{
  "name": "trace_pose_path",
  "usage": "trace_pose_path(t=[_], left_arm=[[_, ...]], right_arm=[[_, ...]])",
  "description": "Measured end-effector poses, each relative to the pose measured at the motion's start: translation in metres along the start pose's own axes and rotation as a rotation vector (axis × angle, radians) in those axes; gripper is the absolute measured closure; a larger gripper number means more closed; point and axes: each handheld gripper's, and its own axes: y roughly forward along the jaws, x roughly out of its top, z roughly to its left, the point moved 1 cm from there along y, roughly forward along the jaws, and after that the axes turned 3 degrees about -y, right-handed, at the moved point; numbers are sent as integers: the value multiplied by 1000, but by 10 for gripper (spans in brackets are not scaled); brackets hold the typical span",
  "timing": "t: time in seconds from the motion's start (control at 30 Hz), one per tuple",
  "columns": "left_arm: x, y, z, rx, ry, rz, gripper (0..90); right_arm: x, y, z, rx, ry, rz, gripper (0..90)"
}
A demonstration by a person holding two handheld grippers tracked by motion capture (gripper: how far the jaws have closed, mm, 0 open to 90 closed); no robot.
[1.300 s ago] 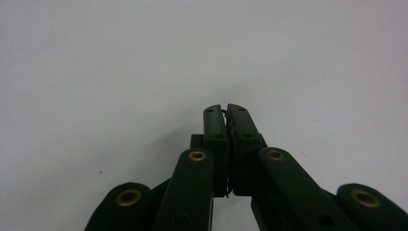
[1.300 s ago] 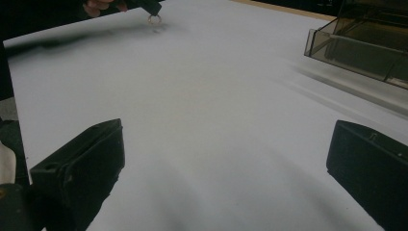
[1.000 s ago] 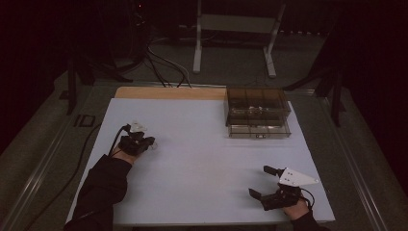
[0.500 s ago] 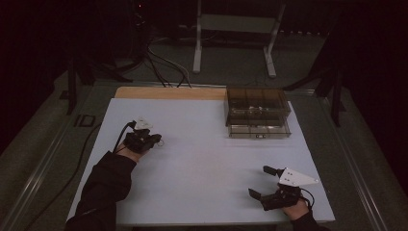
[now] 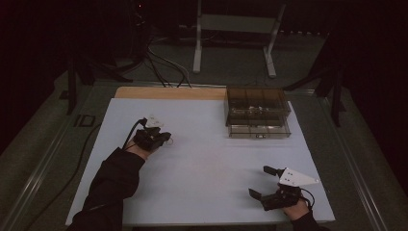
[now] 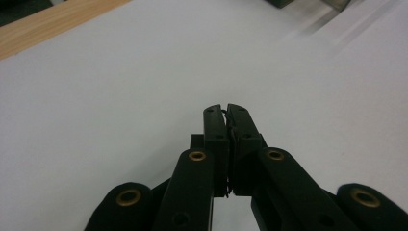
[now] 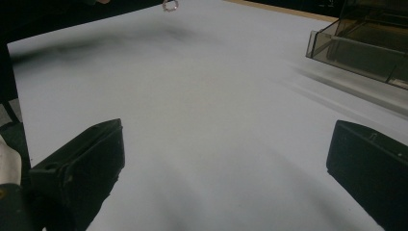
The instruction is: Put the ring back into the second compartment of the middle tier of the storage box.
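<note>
My left gripper (image 5: 166, 138) is at the left middle of the white sheet (image 5: 207, 163), held by a hand in a dark sleeve. Its jaws are pressed together (image 6: 226, 109) with a thin wire strand showing between the pads. A small ring (image 7: 169, 5) shows at the top of the right gripper view, just under that far gripper; in the high view the ring (image 5: 170, 141) is a faint speck at the jaw tips. My right gripper (image 5: 260, 181) rests near the front right edge, its jaws wide apart (image 7: 226, 130) with nothing between them.
A smoky transparent drawer box (image 5: 257, 113) stands at the back right of the sheet, its lower drawer pulled out a little (image 7: 365, 43). A bare wooden strip (image 5: 168, 93) runs along the far edge. Cables and a metal stand lie on the floor beyond.
My left gripper has slid to the right and slightly forward over the sheet, still closed. The right gripper has stayed put.
</note>
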Motion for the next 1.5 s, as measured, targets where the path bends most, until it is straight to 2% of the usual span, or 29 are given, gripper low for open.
trace_pose_path(t=[0.37, 0.77, 1.07, 1.5], left_arm=[[19, 7, -17, -50, 32, -16, 900], [39, 16, -37, -88, 93, -12, 900], [51, 24, -49, -121, 102, -19, 900], [67, 35, -68, -155, 148, -27, 900]], right_arm=[[0, 0, 0, 2, -2, 2, 0], [-1, 0, 0, 6, -4, 2, 0], [-1, 1, 1, 10, -5, 4, 0], [-1, 0, 1, 12, -4, -1, 0]])
